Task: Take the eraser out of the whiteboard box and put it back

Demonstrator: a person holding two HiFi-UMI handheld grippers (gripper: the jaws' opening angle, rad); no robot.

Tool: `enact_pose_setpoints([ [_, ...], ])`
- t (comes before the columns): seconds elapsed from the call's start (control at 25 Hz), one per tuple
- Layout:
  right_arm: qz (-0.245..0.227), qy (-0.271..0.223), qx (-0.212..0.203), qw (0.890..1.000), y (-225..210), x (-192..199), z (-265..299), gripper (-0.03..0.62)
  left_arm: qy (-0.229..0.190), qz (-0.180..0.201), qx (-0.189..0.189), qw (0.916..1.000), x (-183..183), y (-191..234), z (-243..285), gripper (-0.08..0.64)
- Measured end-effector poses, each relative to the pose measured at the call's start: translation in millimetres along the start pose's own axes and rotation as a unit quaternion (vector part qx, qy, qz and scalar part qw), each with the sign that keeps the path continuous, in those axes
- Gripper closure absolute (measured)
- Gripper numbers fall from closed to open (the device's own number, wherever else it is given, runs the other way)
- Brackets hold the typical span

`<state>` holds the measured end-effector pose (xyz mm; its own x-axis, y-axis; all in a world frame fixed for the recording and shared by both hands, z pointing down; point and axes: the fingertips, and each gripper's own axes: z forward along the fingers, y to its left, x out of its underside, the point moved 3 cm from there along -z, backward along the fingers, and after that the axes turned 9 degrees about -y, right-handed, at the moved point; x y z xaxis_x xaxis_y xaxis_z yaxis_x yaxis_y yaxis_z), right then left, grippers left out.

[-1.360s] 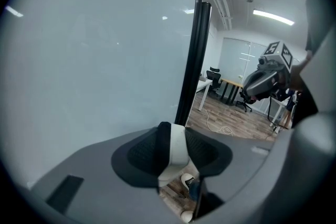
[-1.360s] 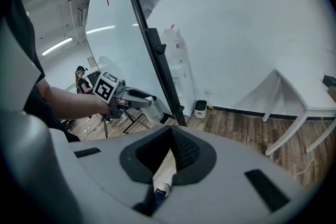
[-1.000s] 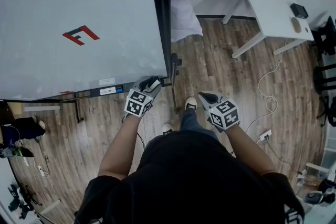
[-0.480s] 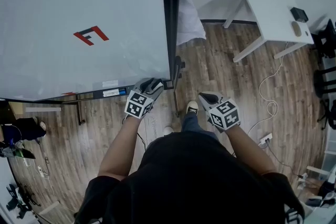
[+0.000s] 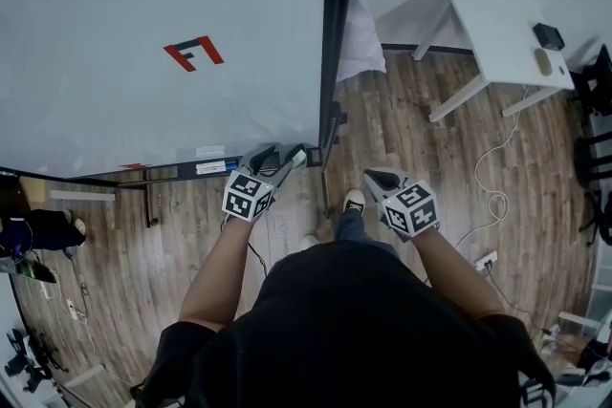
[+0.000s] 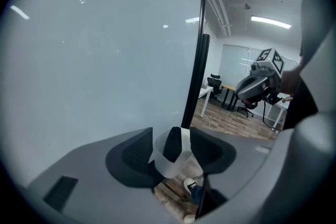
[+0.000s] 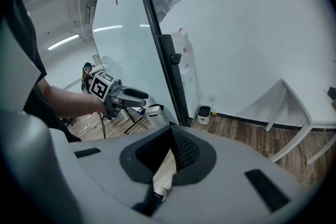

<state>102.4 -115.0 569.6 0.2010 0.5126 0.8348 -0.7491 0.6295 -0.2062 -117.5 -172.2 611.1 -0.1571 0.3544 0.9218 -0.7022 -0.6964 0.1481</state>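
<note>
**Eraser seated in the whiteboard box, left tool released over it**

The left tool (image 5: 277,158) has just been opening its jaws. They now stand wide, with the white whiteboard box (image 6: 167,165) and the dark eraser (image 6: 172,145) between them, and the pads press on neither. The box sits at the lower right corner of the whiteboard (image 5: 143,14). The right tool (image 5: 381,177) is clenched on nothing, off to the right. The eraser is likely a light, stiff block that won't slip, best pinched across its exposed top above the box wall. Count: one eraser, one box, one whiteboard, two tools, one white bench (image 5: 497,24) far right.
</note>
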Motion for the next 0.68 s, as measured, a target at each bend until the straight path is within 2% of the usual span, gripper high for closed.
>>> enact_pose_setpoints([
  [0.32, -0.005, -0.014, 0.003, 1.0, 10.0, -6.5, 3.5, 0.598, -0.008, -0.008, -0.018, 0.9998, 2.3, 5.8, -26.6, 0.33],
  [0.68, -0.01, -0.027, 0.003, 1.0, 28.3, -13.4, 6.3, 0.598, -0.01, -0.011, -0.018, 0.9997, 12.7, -4.5, -53.2, 0.333],
])
